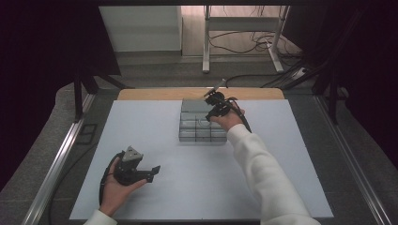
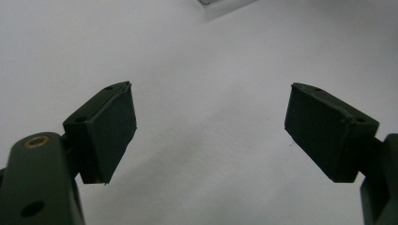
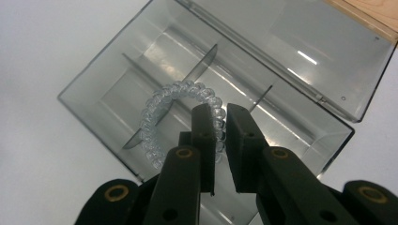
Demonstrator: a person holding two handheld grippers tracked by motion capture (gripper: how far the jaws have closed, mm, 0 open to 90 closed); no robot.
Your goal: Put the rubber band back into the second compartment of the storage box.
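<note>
Jaws of the right gripper (image 3: pixel 219 140) stand nearly closed over a clear spiral hair tie (image 3: pixel 176 119), the band's near-right arc passing behind and between them; whether they actually pinch it cannot be told from the right gripper view. The coil lies inside a smoky transparent organiser box (image 3: pixel 94 91), draped across one of its thin upright dividers (image 3: pixel 199 65), so it straddles two compartments rather than sitting in one. The box's hinged lid (image 3: pixel 328 51) lies open on the far side, toward the wooden strip (image 3: pixel 371 11) at the bench's far edge. In the high view the right gripper (image 1: pixel 217 107) hangs over the box (image 1: pixel 202 123) at the far middle of the pale bench (image 1: pixel 291 154), while the left gripper (image 1: pixel 151 171) rests near the front left, jaws spread wide over bare surface and grasping nothing. The likely trouble: the springy coil could snag on the divider when lifted, tug the light box along, or slip from a shallow grip and bounce out. With the left gripper well apart, nothing steadies the box.
</note>
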